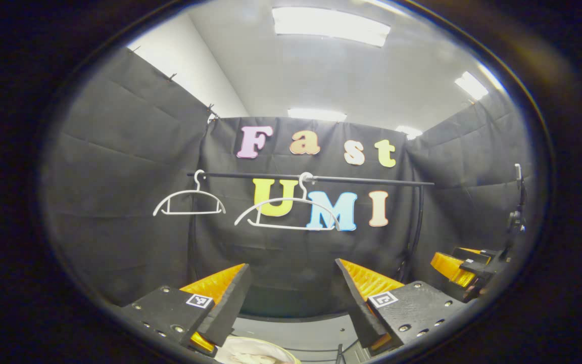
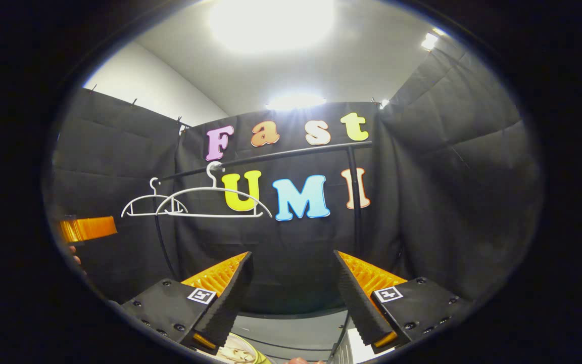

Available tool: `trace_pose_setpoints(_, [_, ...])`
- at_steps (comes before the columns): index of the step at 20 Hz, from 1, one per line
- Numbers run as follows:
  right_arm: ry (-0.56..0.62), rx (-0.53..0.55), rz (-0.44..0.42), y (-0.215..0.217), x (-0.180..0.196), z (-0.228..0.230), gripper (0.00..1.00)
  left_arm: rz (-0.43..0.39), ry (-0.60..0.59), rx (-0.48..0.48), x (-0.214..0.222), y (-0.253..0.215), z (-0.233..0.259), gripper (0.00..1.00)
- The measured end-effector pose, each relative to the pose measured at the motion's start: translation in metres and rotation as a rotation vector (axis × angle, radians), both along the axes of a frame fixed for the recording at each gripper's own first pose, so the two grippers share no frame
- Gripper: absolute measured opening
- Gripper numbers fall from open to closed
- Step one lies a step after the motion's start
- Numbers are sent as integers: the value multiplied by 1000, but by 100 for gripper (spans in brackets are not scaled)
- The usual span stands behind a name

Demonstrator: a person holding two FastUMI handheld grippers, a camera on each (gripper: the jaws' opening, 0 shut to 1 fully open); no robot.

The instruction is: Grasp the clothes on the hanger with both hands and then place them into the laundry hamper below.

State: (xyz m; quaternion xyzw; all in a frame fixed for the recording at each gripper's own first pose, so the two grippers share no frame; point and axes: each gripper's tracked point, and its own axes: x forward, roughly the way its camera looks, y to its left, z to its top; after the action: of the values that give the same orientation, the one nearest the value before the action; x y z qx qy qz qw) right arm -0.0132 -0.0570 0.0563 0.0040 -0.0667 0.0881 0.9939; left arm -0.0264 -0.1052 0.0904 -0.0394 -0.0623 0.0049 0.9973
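Left gripper view shows the left gripper point(image 1: 291, 293) spread open on nothing, two bare hangers point(image 1: 287, 208) above its jaws, the hamper point(image 1: 255, 353) below. The right gripper point(image 2: 291, 293) gapes likewise. Risk: clothes draped over the rim could slide out.

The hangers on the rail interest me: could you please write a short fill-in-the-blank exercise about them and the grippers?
1. The rail carries ____ white hangers.
2. Both hangers, the near hanger and the far hanger, hang ____, with no clothes on them.
3. The fingers of the left gripper and of the right gripper stand ____, with nothing between them.

Missing words: two; bare; open
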Motion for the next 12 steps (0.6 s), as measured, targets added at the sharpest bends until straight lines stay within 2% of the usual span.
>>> trace_pose_setpoints(2, [21, -32, -44, -14, -1, -16, 98, -15, -2, 5, -7, 0, -7, 95])
trace_pose_setpoints(4, [66, -46, -50, -18, -7, -35, 98, -19, 51, -15, -4, 7, -33, 95])
trace_pose_setpoints(8, [152, -21, -67, -20, -6, -56, 98, 9, 118, -30, 15, 17, -63, 95])
trace_pose_setpoints(12, [135, 53, -119, -13, 8, -50, 97, -47, 85, 41, 43, 9, -62, 95])
